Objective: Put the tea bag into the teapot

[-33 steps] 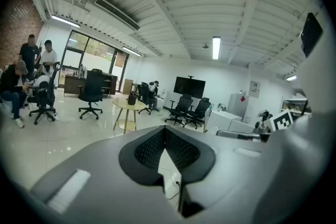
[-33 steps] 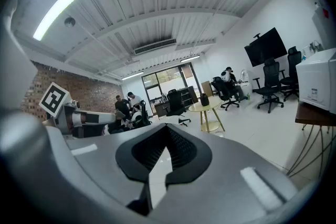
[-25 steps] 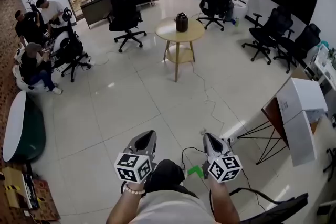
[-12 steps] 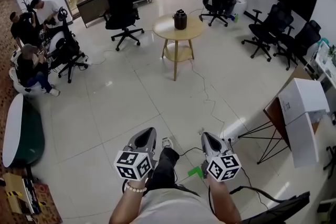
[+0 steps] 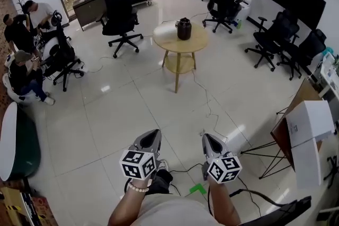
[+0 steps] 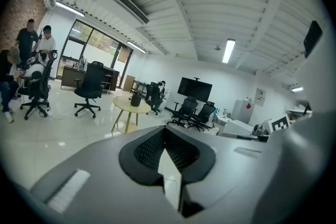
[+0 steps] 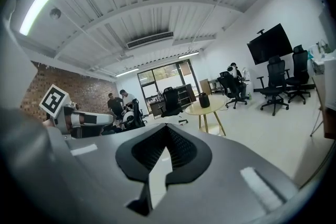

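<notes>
Pointing toward twelve o'clock, the left gripper (image 5: 151, 136) and the right gripper (image 5: 207, 138) hang side by side low in the head view. Each has its jaws pressed together at the tips with nothing between them. Well apart from them at twelve o'clock, the dark teapot (image 5: 184, 28) stands on a round wooden table (image 5: 168, 38); its inside cannot be seen.

Black teapot (image 5: 184, 28), pale yellow table (image 5: 167, 38), glossy white floor (image 5: 132, 98).
</notes>
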The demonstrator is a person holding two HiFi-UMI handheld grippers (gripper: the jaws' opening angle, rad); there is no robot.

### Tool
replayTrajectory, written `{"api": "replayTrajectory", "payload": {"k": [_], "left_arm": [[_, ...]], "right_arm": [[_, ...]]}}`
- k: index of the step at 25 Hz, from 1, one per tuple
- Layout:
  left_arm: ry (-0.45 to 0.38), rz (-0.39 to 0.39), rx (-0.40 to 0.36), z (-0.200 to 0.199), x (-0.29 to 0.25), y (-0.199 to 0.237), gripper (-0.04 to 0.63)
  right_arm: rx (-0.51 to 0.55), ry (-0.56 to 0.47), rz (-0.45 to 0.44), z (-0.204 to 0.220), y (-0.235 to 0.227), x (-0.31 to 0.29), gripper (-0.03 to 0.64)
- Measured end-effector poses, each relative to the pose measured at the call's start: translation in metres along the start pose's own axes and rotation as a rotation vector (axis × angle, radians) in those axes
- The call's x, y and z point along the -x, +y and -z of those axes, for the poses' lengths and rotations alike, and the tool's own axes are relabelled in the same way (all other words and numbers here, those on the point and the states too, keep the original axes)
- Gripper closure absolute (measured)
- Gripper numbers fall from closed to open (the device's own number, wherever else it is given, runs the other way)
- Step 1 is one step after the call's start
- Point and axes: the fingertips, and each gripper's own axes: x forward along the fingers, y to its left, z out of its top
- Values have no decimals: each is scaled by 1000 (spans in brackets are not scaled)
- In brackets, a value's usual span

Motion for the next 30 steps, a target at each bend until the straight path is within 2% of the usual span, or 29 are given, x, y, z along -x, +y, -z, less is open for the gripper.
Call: {"api": "replayTrajectory", "payload": {"k": [11,17,25,30], "left_arm": [[56,81,-52,-61,-115,83,583],[48,92,-85,-88,-148,114,583],[58,95,-71,-93,-181,133,583],[51,83,-59,-103,-213,143,583]], "right_arm": [[10,-3,70,-50,-11,-139,616],[35,-1,110,-70,-18,-176,616],[22,-7,134,-84,-46,-206,617],[12,7,114,-91,-67,-234,615]]}}
